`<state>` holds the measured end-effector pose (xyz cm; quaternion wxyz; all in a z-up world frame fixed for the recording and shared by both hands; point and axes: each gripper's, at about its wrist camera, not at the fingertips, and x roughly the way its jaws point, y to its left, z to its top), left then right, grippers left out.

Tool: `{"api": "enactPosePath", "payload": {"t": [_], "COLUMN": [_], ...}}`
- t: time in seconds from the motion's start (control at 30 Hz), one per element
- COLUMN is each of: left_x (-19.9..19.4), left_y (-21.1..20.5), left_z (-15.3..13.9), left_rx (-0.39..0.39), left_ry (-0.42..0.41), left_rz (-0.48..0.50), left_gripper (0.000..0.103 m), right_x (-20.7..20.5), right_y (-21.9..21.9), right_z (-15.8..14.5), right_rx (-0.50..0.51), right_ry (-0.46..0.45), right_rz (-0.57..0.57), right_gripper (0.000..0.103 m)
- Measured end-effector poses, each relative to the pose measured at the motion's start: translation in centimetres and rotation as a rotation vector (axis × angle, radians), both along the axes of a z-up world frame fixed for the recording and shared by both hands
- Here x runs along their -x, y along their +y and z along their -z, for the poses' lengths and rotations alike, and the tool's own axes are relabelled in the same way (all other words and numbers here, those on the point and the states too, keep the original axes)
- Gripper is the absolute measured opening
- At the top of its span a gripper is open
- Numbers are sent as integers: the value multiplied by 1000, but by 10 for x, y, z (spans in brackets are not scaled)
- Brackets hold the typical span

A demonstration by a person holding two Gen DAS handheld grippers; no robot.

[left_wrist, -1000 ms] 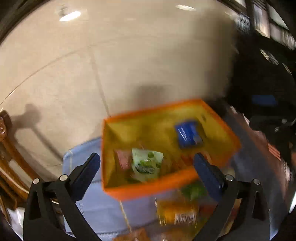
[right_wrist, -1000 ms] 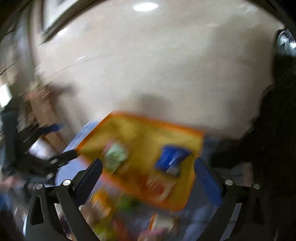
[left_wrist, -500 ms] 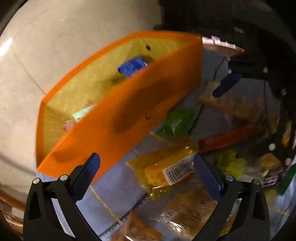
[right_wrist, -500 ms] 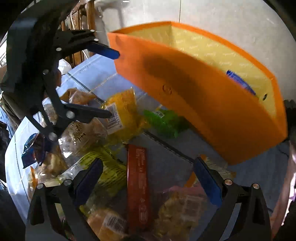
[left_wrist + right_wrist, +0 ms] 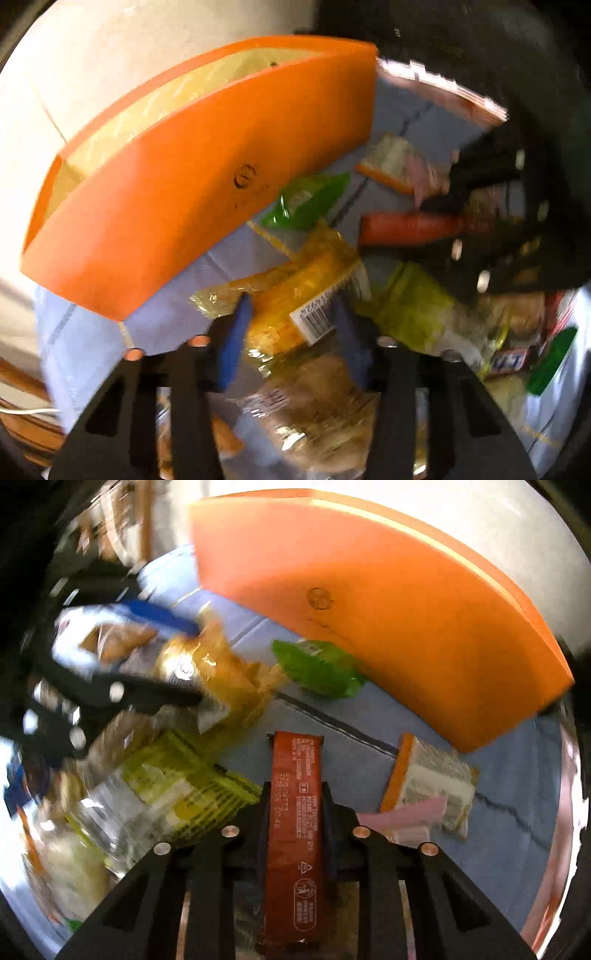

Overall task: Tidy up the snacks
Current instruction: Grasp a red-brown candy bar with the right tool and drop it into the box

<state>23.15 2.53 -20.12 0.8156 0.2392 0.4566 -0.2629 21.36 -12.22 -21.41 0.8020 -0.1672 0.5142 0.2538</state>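
Right gripper (image 5: pixel 295 805) clamps the red bar (image 5: pixel 295 834); left gripper (image 5: pixel 291 325) pinches the yellow packet (image 5: pixel 295 295) beside the orange box (image 5: pixel 192 184).

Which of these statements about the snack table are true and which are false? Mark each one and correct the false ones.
1. The right gripper is closed on the red-brown bar. True.
2. The green packet lies inside the orange bin. False: it lies on the blue cloth beside the bin.
3. The left gripper has its fingers either side of the yellow packet. True.
4. The orange bin lies tipped on its side. False: it stands upright.
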Motion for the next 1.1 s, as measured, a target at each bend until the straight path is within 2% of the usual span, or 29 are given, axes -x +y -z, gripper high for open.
{"api": "enactPosePath", "payload": {"t": [0.03, 0.07, 0.13, 0.2, 0.23, 0.27, 0.3, 0.33, 0.4, 0.53, 0.57, 0.6, 0.63, 0.67, 0.73, 0.77, 0.87, 0.93, 1.1], "left_x": [5, 6, 4, 2, 6, 6, 7, 9, 13, 25, 22, 14, 4, -14, -22, -20, -5, -2, -4], "left_y": [-2, 1, 2, 9, 9, 8, 7, 4, -3, -25, -27, -28, -28, -24, -21, -22, -26, -21, 11], "left_z": [-5, -8, -14, -19, -21, -22, -21, -21, -19, 9, 11, 13, 15, 18, 12, 5, -9, -20, -86], "left_rx": [-2, -3, 3, -10, -39, -54, -62, -60, -71, -213, -211, -190, -161, -109, -50, -31, -95, -82, 135], "left_ry": [8, 20, 24, 9, -50, -92, -100, -118, -143, -204, -208, -178, -115, -13, 45, 72, 24, 29, 4], "left_rz": [-10, -37, -76, -100, -79, -55, -30, 9, 96, 313, 320, 292, 251, 130, 53, 37, 21, -45, -273], "left_gripper": [32, 21, 11, 11, 12, 47, 78, 95, 97, 97, 97, 94, 64, 49, 40, 38, 36, 36, 36], "right_x": [-1, 0, -2, -3, -3, -3, -4, -5, -6, -3, 1, 3, 3, 4, 4, 6, 9, 10, 9], "right_y": [-4, -8, -15, -26, -31, -37, -41, -45, -48, -61, -61, -61, -64, -66, -62, -61, -68, -74, -76], "right_z": [-4, -11, -20, -26, -28, -28, -26, -22, -20, -18, -26, -30, -35, -38, -45, -49, -69, -83, -126], "right_rx": [-17, -33, -31, -63, -79, -88, -83, -78, -85, -112, -116, -119, -128, -142, -147, -145, -161, -203, -270], "right_ry": [2, -14, -34, -14, -8, -8, -7, -2, 20, 54, 50, 49, 50, 52, 44, 33, 22, -8, -105], "right_rz": [18, 41, 73, 110, 128, 142, 153, 165, 189, 209, 216, 223, 232, 241, 240, 233, 242, 282, 287], "right_gripper": [24, 24, 24, 24, 24, 24, 24, 24, 24, 24, 24, 24, 24, 24, 24, 24, 24, 24, 24]}}
